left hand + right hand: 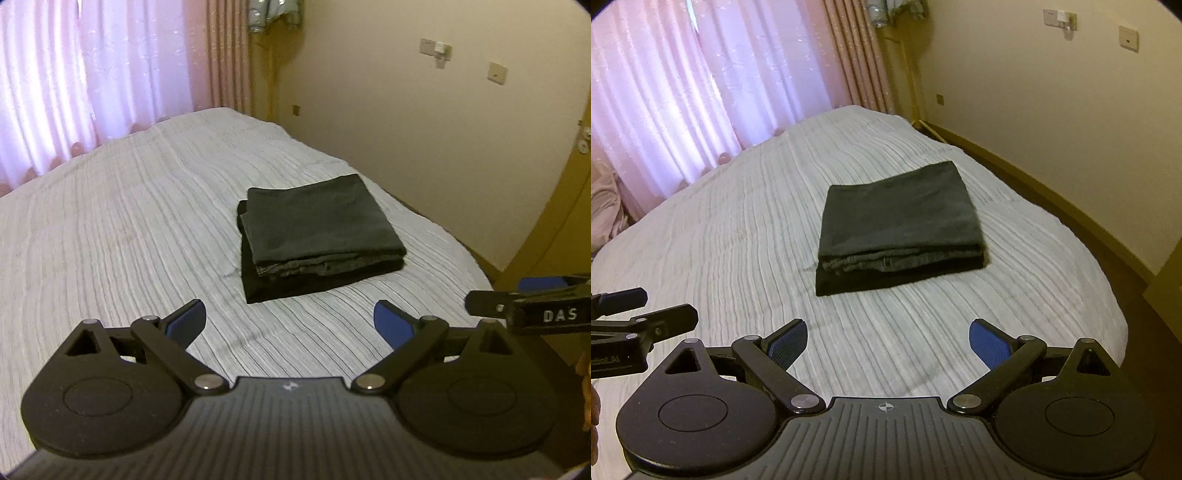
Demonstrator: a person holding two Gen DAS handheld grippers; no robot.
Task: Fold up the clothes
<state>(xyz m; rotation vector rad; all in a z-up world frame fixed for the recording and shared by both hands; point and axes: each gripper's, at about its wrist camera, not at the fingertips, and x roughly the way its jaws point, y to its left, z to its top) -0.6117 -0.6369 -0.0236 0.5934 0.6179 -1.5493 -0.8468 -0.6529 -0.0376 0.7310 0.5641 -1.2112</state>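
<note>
A dark grey garment (317, 232) lies folded into a flat rectangle on the bed, with its layered edges facing me. It also shows in the right wrist view (899, 229). My left gripper (290, 319) is open and empty, held above the bedspread a short way in front of the garment. My right gripper (888, 341) is also open and empty, at about the same distance from it. Each gripper shows at the edge of the other's view, the right one (524, 306) and the left one (631, 314).
The bed (122, 240) has a white ribbed bedspread. Pink curtains (92, 70) hang behind it on the left. A cream wall (424, 122) with sockets runs along the right, with a strip of floor (1108, 236) between wall and bed.
</note>
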